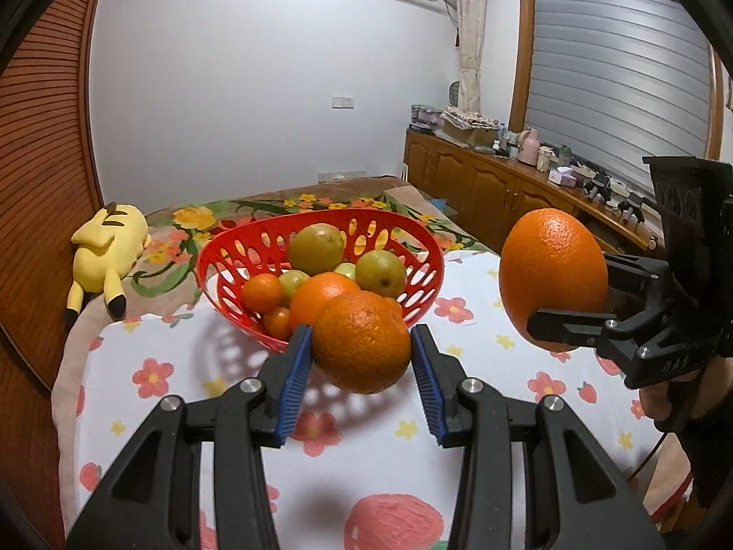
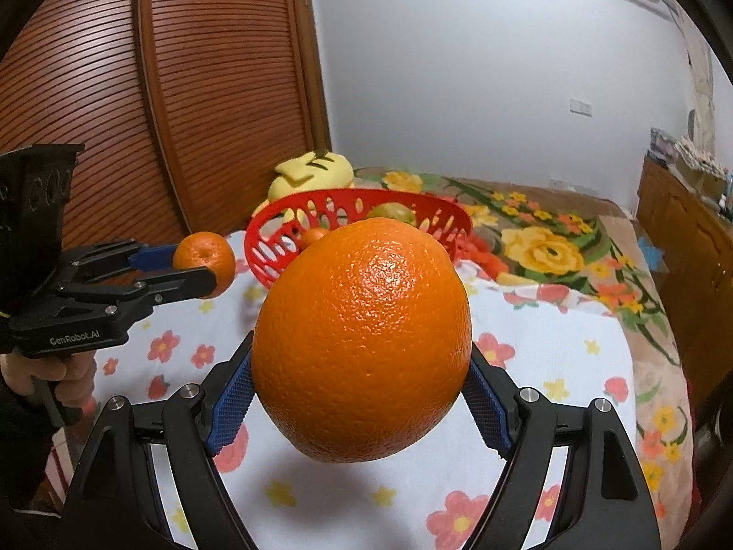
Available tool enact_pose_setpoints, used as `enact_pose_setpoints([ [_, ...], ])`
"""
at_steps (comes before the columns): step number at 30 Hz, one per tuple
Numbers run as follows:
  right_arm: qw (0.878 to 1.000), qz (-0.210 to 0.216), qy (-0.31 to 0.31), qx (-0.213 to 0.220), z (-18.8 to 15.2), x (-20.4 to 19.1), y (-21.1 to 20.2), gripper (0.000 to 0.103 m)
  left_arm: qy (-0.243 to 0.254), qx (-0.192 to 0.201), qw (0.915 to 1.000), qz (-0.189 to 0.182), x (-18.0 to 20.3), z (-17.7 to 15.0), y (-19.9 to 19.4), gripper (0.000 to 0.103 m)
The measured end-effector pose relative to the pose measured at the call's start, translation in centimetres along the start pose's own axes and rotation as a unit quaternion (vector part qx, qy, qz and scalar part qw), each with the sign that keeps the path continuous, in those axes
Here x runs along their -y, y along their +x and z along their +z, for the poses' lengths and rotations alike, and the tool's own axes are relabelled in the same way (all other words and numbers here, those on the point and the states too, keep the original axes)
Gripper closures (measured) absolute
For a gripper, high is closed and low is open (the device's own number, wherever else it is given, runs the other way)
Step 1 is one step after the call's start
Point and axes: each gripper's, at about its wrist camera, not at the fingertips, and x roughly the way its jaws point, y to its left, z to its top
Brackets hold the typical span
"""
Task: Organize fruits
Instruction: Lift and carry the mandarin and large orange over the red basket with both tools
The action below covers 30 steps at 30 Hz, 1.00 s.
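writing: "genrobot.ai" on left gripper (image 2: 208, 282) | left grips one small orange (image 1: 361, 341) | right gripper (image 2: 362, 394) spread wide, clamps one big orange (image 2: 362, 343) | one red basket (image 1: 229, 247), two oranges aloft

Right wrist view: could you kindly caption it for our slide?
Right gripper holds a large orange before the red basket.

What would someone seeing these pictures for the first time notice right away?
Two oranges held in mid-air stand out: a big round orange clamped in the right gripper, and a smaller, rougher orange in the left gripper, both above the white flower-print cloth. Just behind sits a red perforated plastic basket of orange and green fruit, with a yellow plush toy lying to its left.
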Motion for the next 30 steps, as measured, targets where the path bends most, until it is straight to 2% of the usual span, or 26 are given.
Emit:
enact_pose_setpoints([
  [12, 1.000, 0.010, -0.017, -0.006, 3.0, 0.3, 2.6, 0.020, -0.007, -0.020, 0.9997, 0.016, -2.5, 1.0, 3.0, 0.061],
  [24, 0.998, 0.025, -0.037, -0.032, 5.6, 0.8, 7.7, 0.020, -0.017, -0.040, 0.9989, 0.015, -4.4, 2.4, 6.9, 0.060],
  [30, 0.998, 0.024, -0.042, -0.040, 6.5, 1.2, 9.4, 0.020, -0.026, -0.031, 0.9990, 0.021, -5.3, 2.7, 7.3, 0.053],
])
